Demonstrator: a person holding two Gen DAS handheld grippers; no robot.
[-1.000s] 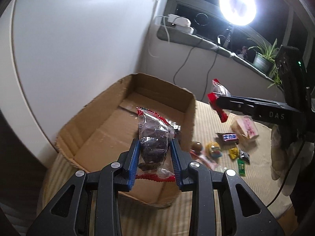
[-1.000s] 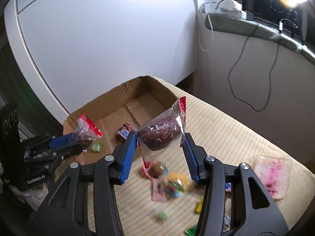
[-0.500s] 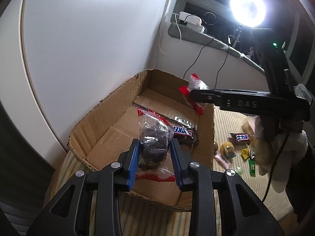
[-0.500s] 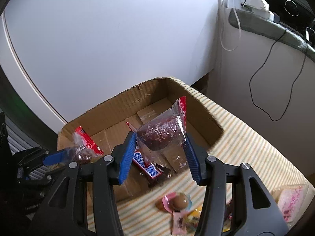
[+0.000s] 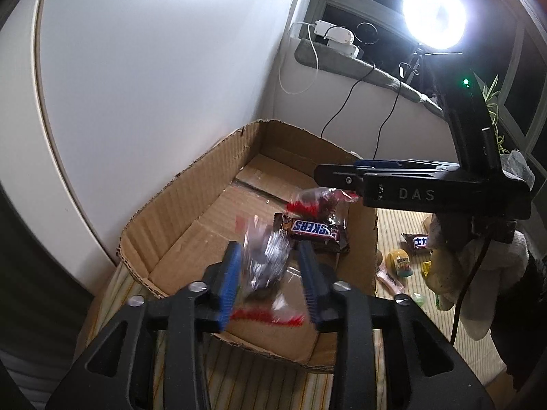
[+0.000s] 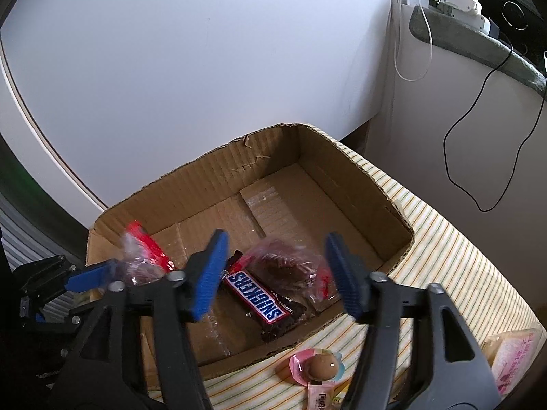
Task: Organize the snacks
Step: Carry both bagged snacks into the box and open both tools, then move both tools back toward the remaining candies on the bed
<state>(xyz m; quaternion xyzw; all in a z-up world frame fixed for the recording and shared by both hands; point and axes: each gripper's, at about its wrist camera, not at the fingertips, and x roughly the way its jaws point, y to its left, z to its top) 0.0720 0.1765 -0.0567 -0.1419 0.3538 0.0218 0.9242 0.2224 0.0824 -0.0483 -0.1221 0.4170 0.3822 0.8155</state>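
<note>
Fingers of the right gripper (image 6: 278, 273) gape wide, packet (image 6: 290, 268) dropping; left gripper (image 5: 270, 282) parted around its crinkly, light, slippery snack bag (image 5: 265, 261) — pinch the seam.

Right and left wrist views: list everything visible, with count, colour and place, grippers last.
Cardboard box: 1, brown, on the striped cloth.
Snickers bar: 1, brown wrapper, inside the box.
Clear red-edged snack packets: 2; one in the box, one blurred between the left fingers.
Chocolate egg: 1, brown on pink, cloth in front of the box.
Pink packet: 1, cloth, right edge.
Yellow capsule: 1, cloth beside the box.
Mini bar: 1, brown, cloth.
Ring light: 1, white, by the window.
Left gripper: black, blue pads, over the box; grip unclear.
Right gripper: same colours, open over the box.
</note>
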